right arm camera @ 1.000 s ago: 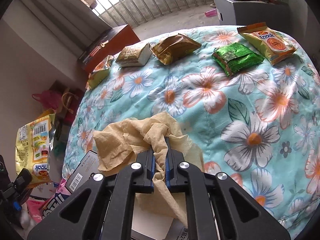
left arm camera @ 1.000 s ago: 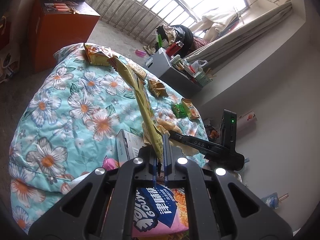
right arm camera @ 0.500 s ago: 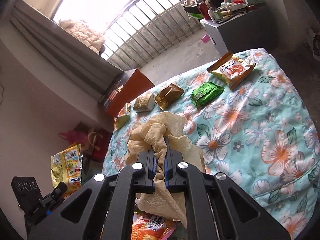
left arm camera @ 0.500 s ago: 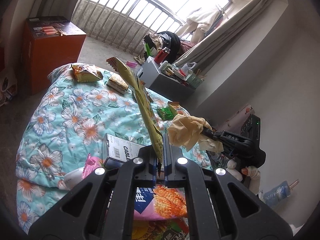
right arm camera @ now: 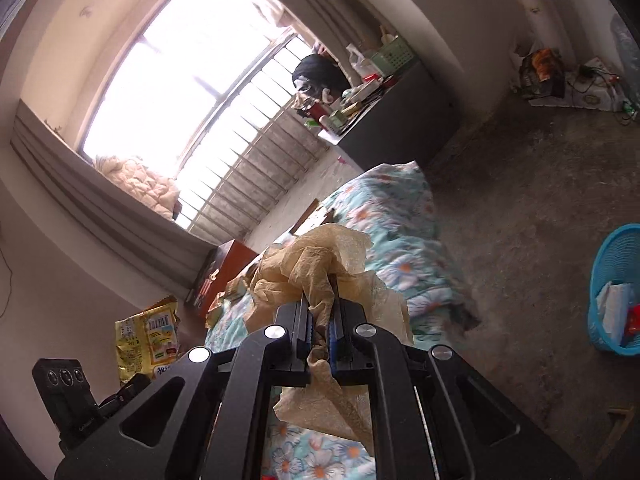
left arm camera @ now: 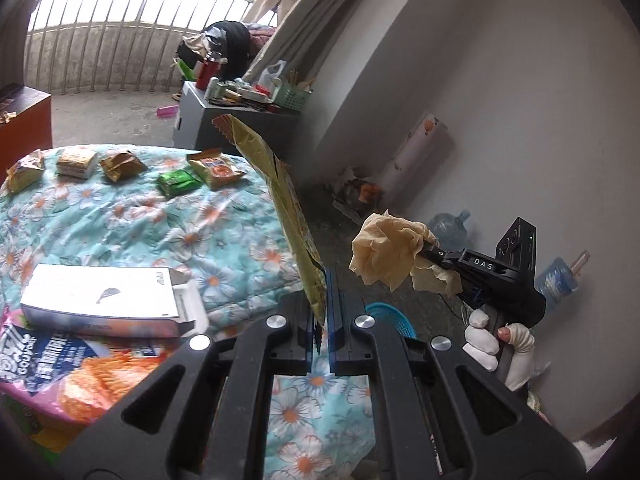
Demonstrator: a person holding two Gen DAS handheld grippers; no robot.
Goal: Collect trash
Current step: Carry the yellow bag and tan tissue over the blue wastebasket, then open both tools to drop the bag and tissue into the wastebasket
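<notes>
My left gripper [left arm camera: 323, 312] is shut on a yellow snack wrapper [left arm camera: 280, 196], held upright above the floral bed edge; the wrapper also shows in the right wrist view [right arm camera: 146, 344]. My right gripper [right arm camera: 321, 316] is shut on a crumpled tan paper tissue [right arm camera: 316, 264], lifted off the bed; gripper and tissue [left arm camera: 386, 250] show at right in the left wrist view. A blue basket [right arm camera: 614, 280] with some trash stands on the floor to the right; its rim [left arm camera: 390, 314] peeks behind my left fingers. Several snack packets [left arm camera: 178, 182] lie in a row on the far bed.
A white box [left arm camera: 100, 298] and a pink chip bag [left arm camera: 72, 368] lie on the floral bedspread [left arm camera: 120, 232] near my left gripper. A grey cabinet [left arm camera: 236, 128] with clutter stands by the window. Water bottles [left arm camera: 556, 282] and clutter line the wall. An orange cabinet [right arm camera: 228, 264] stands beyond the bed.
Both grippers have lifted and swung right, away from the bed, with wrapper and tissue still held. The blue basket has come into the right wrist view.
</notes>
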